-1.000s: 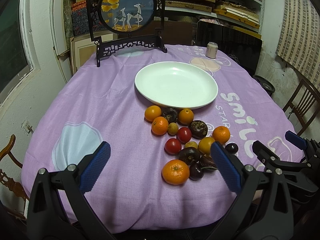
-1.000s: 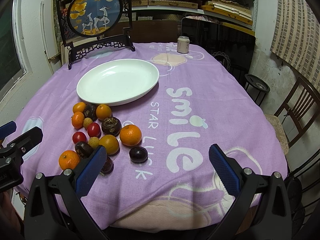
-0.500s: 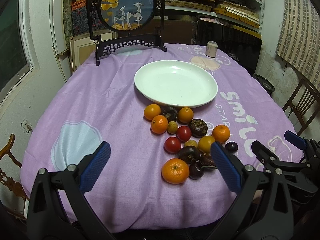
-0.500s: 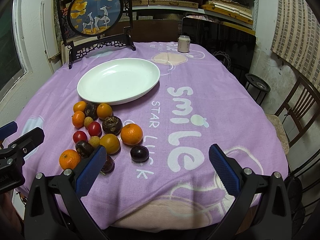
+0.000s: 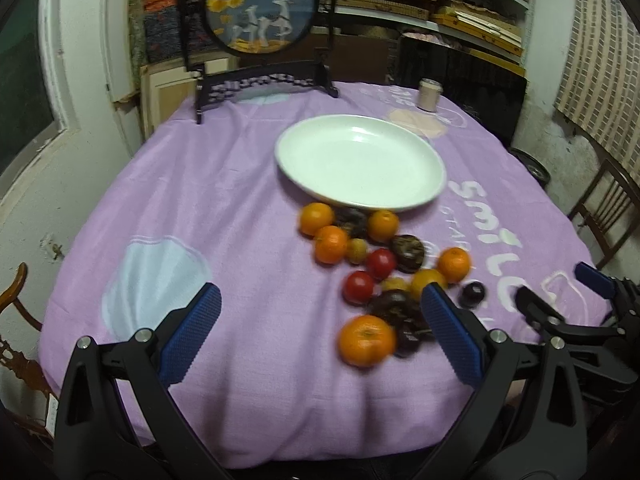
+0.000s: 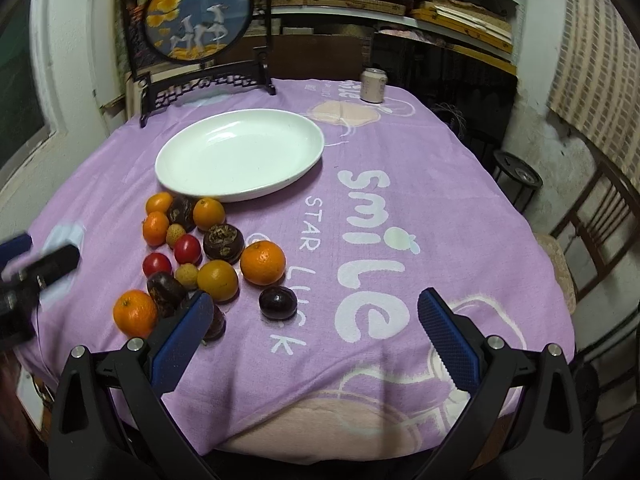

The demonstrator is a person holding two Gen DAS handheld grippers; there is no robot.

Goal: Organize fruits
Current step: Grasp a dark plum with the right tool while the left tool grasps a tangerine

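A cluster of small fruits lies on the purple tablecloth in front of a white plate [image 5: 360, 128] [image 6: 240, 128], which holds nothing. It has several oranges, such as the nearest one [image 5: 366, 340] [image 6: 135, 313], two red tomatoes [image 6: 187, 249], dark brown fruits [image 6: 223, 242] and a dark plum [image 6: 277, 303]. My left gripper [image 5: 320, 328] is open and empty, above the table's near edge, left of the cluster. My right gripper [image 6: 314, 332] is open and empty, right of the cluster; its left finger overlaps a dark fruit.
A round painted screen on a black stand [image 5: 260, 12] [image 6: 198, 16] stands at the table's far side. A can [image 6: 373, 85] [image 5: 429, 94] sits at the far right. Wooden chairs [image 6: 592, 224] stand to the right, shelves behind.
Both grippers have shifted slightly; the left view now moves and blurs, with the fruits sliding right in it. Both stay open and empty.
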